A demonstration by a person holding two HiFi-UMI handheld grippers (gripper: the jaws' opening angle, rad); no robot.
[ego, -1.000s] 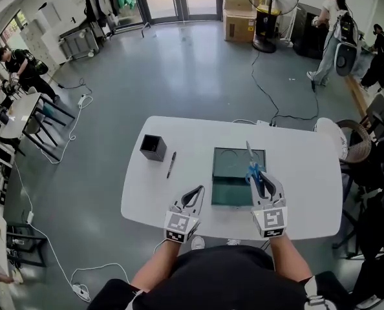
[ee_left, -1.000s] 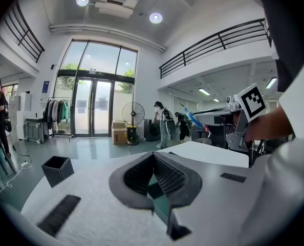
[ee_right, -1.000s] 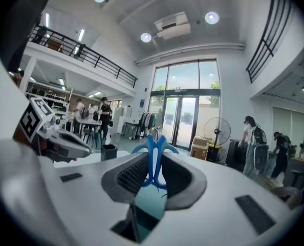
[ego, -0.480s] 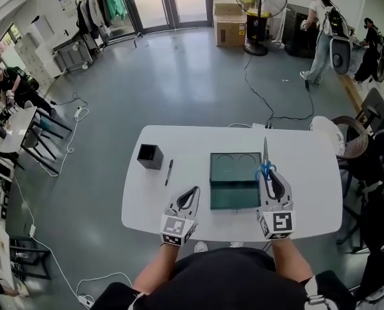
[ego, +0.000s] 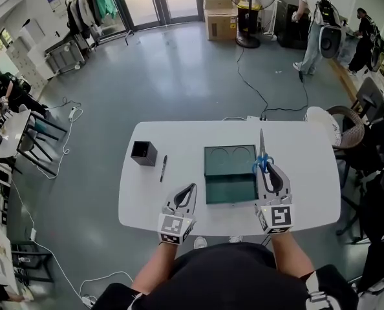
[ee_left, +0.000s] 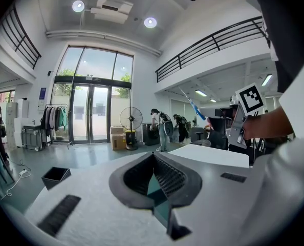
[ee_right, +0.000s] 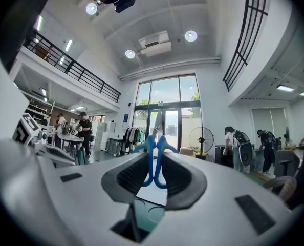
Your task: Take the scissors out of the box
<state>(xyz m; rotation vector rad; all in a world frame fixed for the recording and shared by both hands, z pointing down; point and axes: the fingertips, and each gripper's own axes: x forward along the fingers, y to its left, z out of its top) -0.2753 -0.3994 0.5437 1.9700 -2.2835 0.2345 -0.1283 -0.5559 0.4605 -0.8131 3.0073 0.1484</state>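
Clamping right gripper (ego: 264, 168) on scissors (ego: 262, 147) by blue handles, blades ahead; left gripper (ego: 191, 188) closed, empty; lower flat, clear of box (ego: 231, 190) at its left.

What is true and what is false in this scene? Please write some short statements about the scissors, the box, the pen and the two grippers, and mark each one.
1. The right gripper holds the scissors by their blue handles. True.
2. The scissors lie inside the green box. False: they are outside the box, in the right gripper's jaws, by its right edge, with the blades pointing away from the person.
3. The left gripper has its jaws closed on the pen. False: its jaws are together with nothing between them, and the pen lies apart from it on the table.
4. The pen lies between the black cup and the box. True.
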